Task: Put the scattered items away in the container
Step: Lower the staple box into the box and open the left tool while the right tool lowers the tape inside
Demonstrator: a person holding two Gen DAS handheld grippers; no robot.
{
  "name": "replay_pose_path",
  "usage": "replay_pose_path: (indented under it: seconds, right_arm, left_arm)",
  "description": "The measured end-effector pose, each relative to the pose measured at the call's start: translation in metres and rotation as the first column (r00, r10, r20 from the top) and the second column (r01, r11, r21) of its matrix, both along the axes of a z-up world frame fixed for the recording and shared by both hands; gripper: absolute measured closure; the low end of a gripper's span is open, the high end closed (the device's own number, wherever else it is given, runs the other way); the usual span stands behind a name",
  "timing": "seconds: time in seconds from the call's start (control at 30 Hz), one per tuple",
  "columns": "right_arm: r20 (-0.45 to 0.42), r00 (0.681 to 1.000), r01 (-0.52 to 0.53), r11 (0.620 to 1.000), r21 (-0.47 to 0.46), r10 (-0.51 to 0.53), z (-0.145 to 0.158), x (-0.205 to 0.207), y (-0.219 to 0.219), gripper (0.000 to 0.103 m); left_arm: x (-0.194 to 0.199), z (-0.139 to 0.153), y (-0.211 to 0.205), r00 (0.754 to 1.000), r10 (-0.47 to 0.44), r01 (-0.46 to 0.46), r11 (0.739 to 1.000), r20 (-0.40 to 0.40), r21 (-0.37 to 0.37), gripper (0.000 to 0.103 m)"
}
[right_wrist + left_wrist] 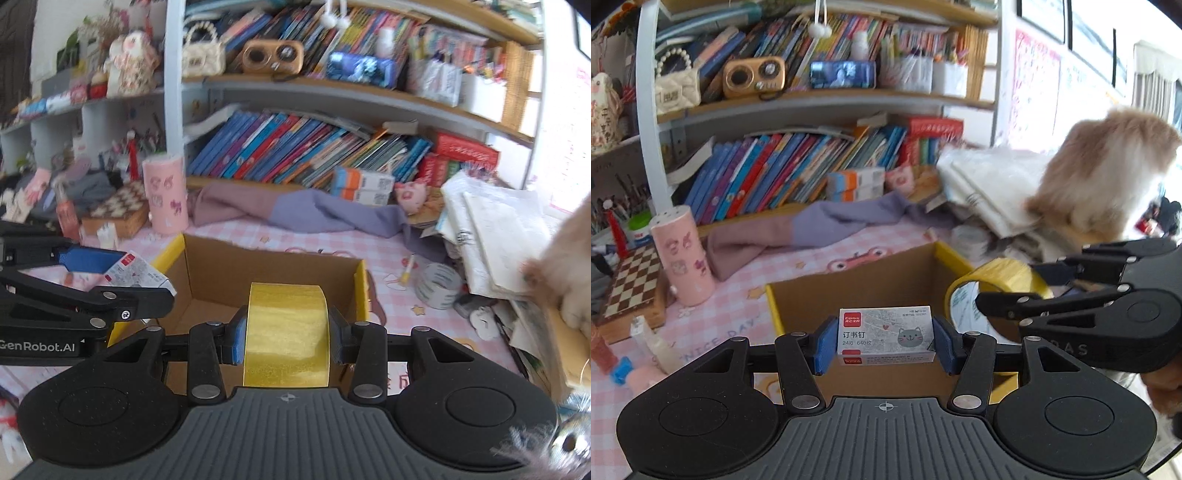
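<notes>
My left gripper (885, 341) is shut on a white staple box (886, 334) with a grey cat print and holds it over the near edge of an open cardboard box (857, 284) with yellow rims. My right gripper (286, 338) is shut on a yellow tape roll (286, 334) above the same cardboard box (269, 266). In the left wrist view the right gripper (1030, 291) and its tape roll (1001, 277) sit at the box's right side. In the right wrist view the left gripper (122, 277) and staple box (138, 275) are at the box's left side.
A clear tape roll (437, 286) and a small glue stick (406, 273) lie on the pink checked cloth right of the box. A purple cloth (295, 210), pink cup (165, 194), chessboard (633, 284), paper stack (495, 236) and a furry cat (1108, 166) surround it. Bookshelves stand behind.
</notes>
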State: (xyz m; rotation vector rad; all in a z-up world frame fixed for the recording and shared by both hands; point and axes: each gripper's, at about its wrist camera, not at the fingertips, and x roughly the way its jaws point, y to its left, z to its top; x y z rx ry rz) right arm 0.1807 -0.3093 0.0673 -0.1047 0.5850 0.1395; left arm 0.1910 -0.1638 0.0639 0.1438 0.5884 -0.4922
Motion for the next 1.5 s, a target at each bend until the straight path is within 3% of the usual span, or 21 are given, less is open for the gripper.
replay_pose_path:
  seconds: [0.17, 0.33, 0.43, 0.6, 0.9, 1.03, 1.27, 1.43, 1.5]
  right_arm:
    - [-0.102, 0.990, -0.107, 0.989, -0.101, 0.097, -0.024, 0.041, 0.009, 0.064]
    - [-0.195, 0.960, -0.246, 0.940, -0.238, 0.202, -0.050, 0.073, 0.020, 0.064]
    - [-0.240, 0.945, -0.282, 0.925, -0.256, 0.221, -0.058, 0.091, 0.019, 0.064]
    - [-0.308, 0.910, -0.380, 0.856, -0.352, 0.278, -0.071, 0.107, 0.022, 0.064]
    - [-0.352, 0.875, -0.454, 0.815, -0.360, 0.332, -0.086, 0.116, 0.020, 0.064]
    - [-0.353, 0.862, -0.497, 0.743, -0.449, 0.364, -0.098, 0.113, 0.016, 0.065]
    - [-0.360, 0.840, -0.537, 0.720, -0.440, 0.406, -0.097, 0.116, -0.003, 0.066]
    - [-0.345, 0.840, -0.536, 0.740, -0.407, 0.418, -0.091, 0.114, 0.000, 0.068]
    - [-0.335, 0.843, -0.532, 0.749, -0.396, 0.422, -0.089, 0.113, 0.002, 0.067]
  left_arm:
    - [0.027, -0.018, -0.013, 0.999, -0.031, 0.034, 0.995, -0.033, 0.096, 0.050]
    - [0.052, -0.043, -0.030, 0.993, -0.079, 0.096, 0.968, -0.084, 0.230, 0.050]
    - [0.062, -0.053, -0.037, 0.991, -0.085, 0.112, 0.954, -0.108, 0.280, 0.050]
    - [0.074, -0.068, -0.048, 0.985, -0.089, 0.136, 0.930, -0.149, 0.342, 0.050]
    - [0.077, -0.078, -0.053, 0.984, -0.056, 0.117, 0.921, -0.172, 0.373, 0.049]
    - [0.078, -0.078, -0.054, 0.984, -0.032, 0.095, 0.924, -0.175, 0.371, 0.049]
    - [0.074, -0.079, -0.065, 0.979, -0.059, 0.129, 0.921, -0.196, 0.367, 0.048]
    - [0.076, -0.080, -0.066, 0.980, -0.039, 0.112, 0.919, -0.194, 0.378, 0.047]
    - [0.075, -0.079, -0.065, 0.984, -0.027, 0.095, 0.919, -0.178, 0.383, 0.039]
